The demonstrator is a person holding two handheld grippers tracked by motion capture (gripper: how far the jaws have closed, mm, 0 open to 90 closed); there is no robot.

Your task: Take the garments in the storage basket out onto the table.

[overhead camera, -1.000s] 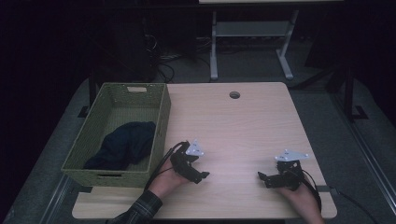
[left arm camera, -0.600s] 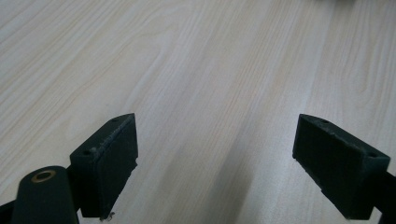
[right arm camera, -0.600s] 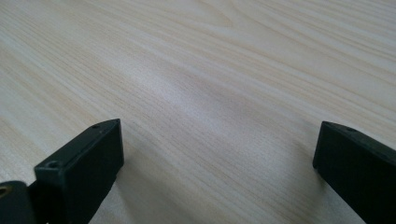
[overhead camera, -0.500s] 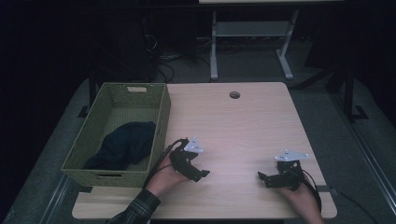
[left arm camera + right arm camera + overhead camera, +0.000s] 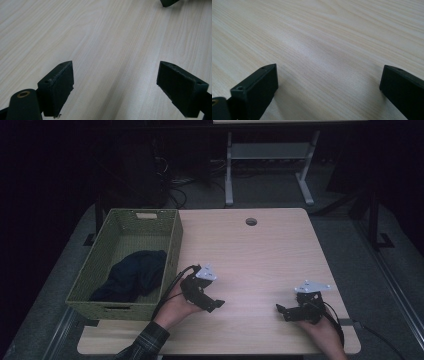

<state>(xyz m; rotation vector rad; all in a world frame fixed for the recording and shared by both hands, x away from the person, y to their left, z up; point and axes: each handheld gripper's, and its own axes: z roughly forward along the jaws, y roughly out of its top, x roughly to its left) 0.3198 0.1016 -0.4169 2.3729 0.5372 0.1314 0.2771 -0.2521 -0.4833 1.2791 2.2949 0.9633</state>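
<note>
nothing is being moved since a second ago: left tool (image 5: 216, 304) and right tool (image 5: 281, 310) are being held wide, empty, on the table (image 5: 260, 255).

A light wood-grain table (image 5: 260, 255) takes up the centre of the high view, its pale boards running toward the top of the frame. A small round cable hole (image 5: 251, 221) sits near the table's far edge, just right of middle. Beyond it, at the top centre, stands the white metal frame (image 5: 270, 151) of another piece of furniture, with two upright legs and a low crossbar. Dark cables (image 5: 175, 195) lie tangled on the floor at the upper left of that frame. Grey carpet floor (image 5: 350, 235) surrounds the table, and the room fades into darkness along both side edges.
</note>
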